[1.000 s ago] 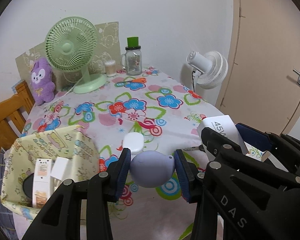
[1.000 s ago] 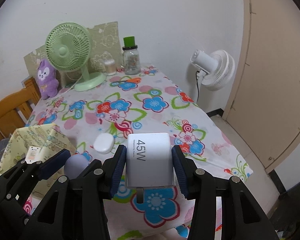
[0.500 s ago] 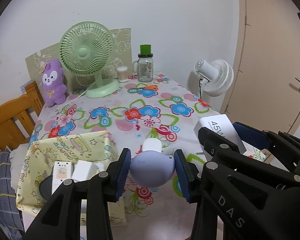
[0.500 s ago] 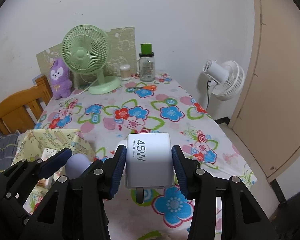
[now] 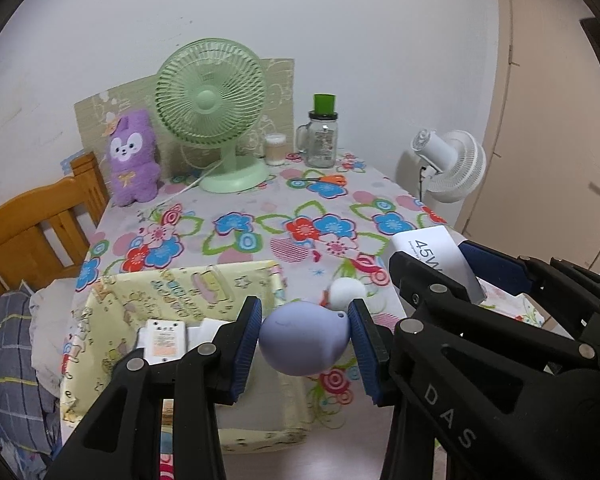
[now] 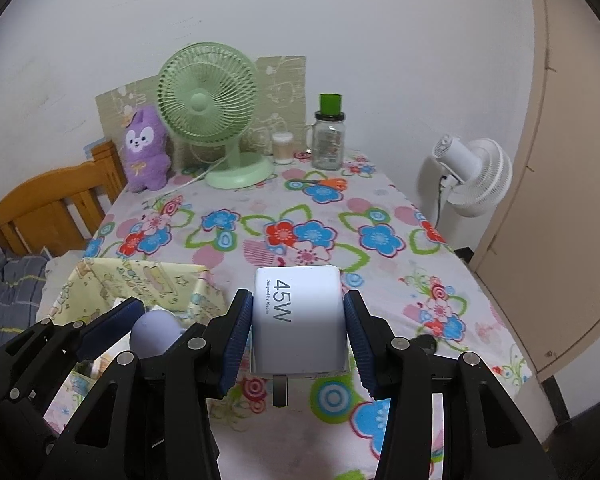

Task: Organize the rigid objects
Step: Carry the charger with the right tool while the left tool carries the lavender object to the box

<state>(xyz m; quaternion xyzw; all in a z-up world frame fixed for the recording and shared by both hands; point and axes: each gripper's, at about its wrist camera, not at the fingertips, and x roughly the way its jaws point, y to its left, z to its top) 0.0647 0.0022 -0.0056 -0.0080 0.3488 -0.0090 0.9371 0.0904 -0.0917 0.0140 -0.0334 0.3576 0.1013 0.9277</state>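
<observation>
Back of counter point(image 5: 260, 216): fan point(image 5: 212, 108) in the middle, plush point(image 5: 132, 156) to its left, cup point(image 5: 275, 150) and jar point(image 5: 322, 136) to its right, a board point(image 5: 276, 80) behind them against the wall.
Near left of counter: box point(image 5: 180, 280), a packet point(image 5: 162, 340) lying in it.
Left gripper point(image 5: 304, 336): over the box's right edge, pod point(image 5: 304, 340) between its jaws.
Small case point(image 5: 346, 292): on the counter just behind the pod.
Right gripper point(image 6: 296, 332): right of the left one, charger point(image 6: 300, 320) between its jaws, above the counter's near part.
Left of counter: chair point(image 5: 32, 232).
Right of counter: second fan point(image 5: 452, 168), door point(image 5: 560, 120) beyond it.
</observation>
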